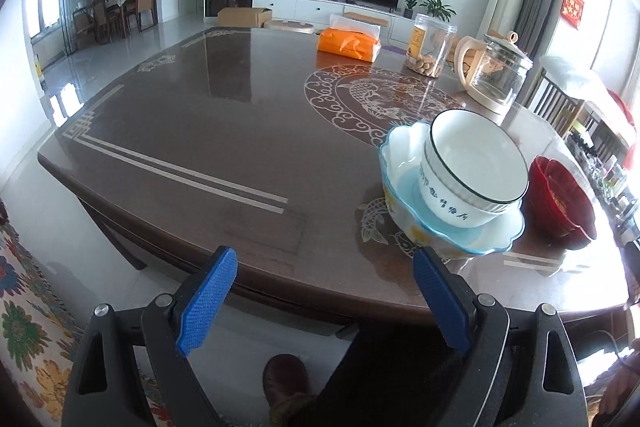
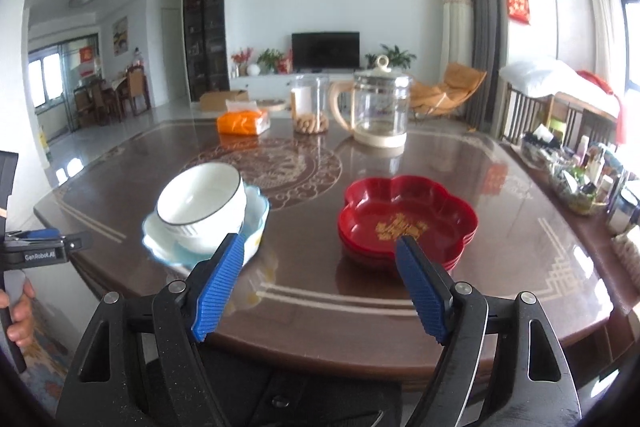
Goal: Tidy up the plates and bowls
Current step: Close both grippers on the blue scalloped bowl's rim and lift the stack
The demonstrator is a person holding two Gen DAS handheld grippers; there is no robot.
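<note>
A white bowl (image 1: 474, 167) with a dark rim sits tilted inside a blue-edged wavy bowl (image 1: 404, 183) near the table's front edge. To its right stands a stack of red flower-shaped plates (image 1: 560, 203). In the right wrist view the white bowl (image 2: 200, 203) and the blue-edged bowl (image 2: 254, 223) are at left, the red plates (image 2: 408, 219) at centre. My left gripper (image 1: 324, 259) is open and empty, off the table's front edge, left of the bowls. My right gripper (image 2: 320, 247) is open and empty, in front of the gap between bowls and plates.
On the dark wooden table (image 1: 200, 131) stand an orange tissue pack (image 2: 242, 121), a clear snack jar (image 2: 310, 107) and a glass kettle (image 2: 380, 107) at the back. A tray of bottles (image 2: 576, 171) sits at the right edge. The left gripper's body (image 2: 36, 251) shows at far left.
</note>
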